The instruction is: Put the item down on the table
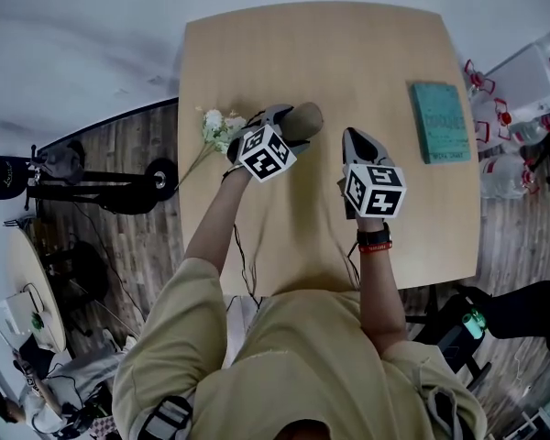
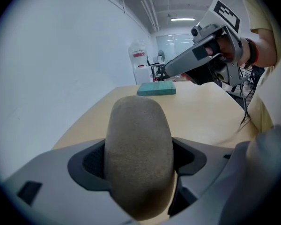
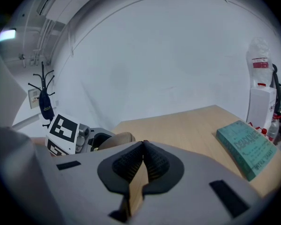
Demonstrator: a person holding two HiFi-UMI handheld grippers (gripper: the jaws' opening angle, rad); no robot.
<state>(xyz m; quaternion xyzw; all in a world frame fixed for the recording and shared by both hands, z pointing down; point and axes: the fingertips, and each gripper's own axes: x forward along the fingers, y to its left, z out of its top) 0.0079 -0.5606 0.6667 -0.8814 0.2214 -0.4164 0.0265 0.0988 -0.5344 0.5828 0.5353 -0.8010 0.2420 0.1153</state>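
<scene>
Wooden table (image 1: 330,71), tan oval item (image 2: 138,125) clamped in left tool (image 2: 140,162), right tool (image 3: 143,156) closed, empty.

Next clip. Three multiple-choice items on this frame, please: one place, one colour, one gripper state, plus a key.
1. Where does the book lie?
A. the table's right side
B. the table's left edge
C. the floor

2. The book's colour?
A. red
B. teal
C. black

3. The left gripper is
A. open, empty
B. shut on the tan item
C. out of view

Key: 1 A, it lies right of the right gripper; 2 B, its cover is teal; 3 B, the jaws clamp the item.
</scene>
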